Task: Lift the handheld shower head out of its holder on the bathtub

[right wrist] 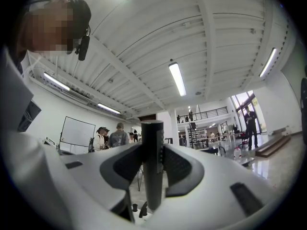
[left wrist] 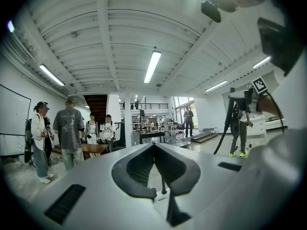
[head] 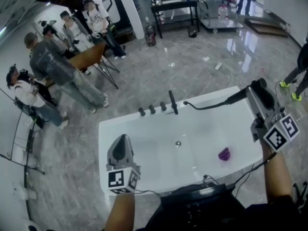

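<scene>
The black handheld shower head (head: 260,91) is up in the air over the white bathtub's (head: 115,129) right end, with my right gripper (head: 255,95) shut on its handle. In the right gripper view the dark handle (right wrist: 152,176) stands upright between the pads of that gripper (right wrist: 152,152). Its black hose (head: 211,105) runs back to the far rim beside the black faucet (head: 172,102) and knobs (head: 152,109). My left gripper (head: 122,143) hovers over the tub's left part, shut and holding nothing (left wrist: 153,146). In the left gripper view the raised shower head (left wrist: 240,97) shows at the right.
A purple object (head: 224,154) lies in the tub near the drain (head: 178,143). Several people (head: 57,66) stand around a wooden table (head: 89,56) at the left on the marble floor. A black bench (head: 174,8) stands at the back, and another person's legs (head: 296,78) are at the right.
</scene>
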Tool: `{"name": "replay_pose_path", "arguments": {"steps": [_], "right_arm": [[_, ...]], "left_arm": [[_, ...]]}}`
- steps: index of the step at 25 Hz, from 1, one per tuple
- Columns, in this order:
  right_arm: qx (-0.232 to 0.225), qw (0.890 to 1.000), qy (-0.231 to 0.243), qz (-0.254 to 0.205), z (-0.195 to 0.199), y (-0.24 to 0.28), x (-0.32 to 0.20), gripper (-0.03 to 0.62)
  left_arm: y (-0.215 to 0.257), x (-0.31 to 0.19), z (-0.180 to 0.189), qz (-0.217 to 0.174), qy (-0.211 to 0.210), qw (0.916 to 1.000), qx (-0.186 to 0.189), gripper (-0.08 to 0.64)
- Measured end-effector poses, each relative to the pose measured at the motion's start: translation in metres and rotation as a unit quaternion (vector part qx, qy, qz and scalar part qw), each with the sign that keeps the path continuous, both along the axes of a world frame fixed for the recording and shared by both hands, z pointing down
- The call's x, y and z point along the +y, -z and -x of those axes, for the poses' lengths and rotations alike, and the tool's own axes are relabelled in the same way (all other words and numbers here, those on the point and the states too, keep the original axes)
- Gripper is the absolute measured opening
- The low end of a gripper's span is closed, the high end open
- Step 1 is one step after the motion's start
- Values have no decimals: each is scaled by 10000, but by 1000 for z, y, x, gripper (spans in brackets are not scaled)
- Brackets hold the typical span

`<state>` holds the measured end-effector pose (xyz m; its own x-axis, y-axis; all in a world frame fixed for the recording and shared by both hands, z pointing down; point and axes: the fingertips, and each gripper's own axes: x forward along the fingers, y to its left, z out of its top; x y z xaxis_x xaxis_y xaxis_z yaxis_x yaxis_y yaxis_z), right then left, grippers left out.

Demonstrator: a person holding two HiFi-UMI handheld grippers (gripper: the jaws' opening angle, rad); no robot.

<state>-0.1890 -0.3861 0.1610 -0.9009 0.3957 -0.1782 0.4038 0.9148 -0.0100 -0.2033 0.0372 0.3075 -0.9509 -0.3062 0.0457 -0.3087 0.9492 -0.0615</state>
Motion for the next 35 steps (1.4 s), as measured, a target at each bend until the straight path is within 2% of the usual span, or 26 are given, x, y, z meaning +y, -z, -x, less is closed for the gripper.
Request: {"name": "replay_pose_path", "arguments": {"steps": [35], "right_arm": [[55,10000,-55,-8,-6,-4,-9,142]], "left_arm": [[3,-15,-9,-27,-80,10000,25,9]]}}
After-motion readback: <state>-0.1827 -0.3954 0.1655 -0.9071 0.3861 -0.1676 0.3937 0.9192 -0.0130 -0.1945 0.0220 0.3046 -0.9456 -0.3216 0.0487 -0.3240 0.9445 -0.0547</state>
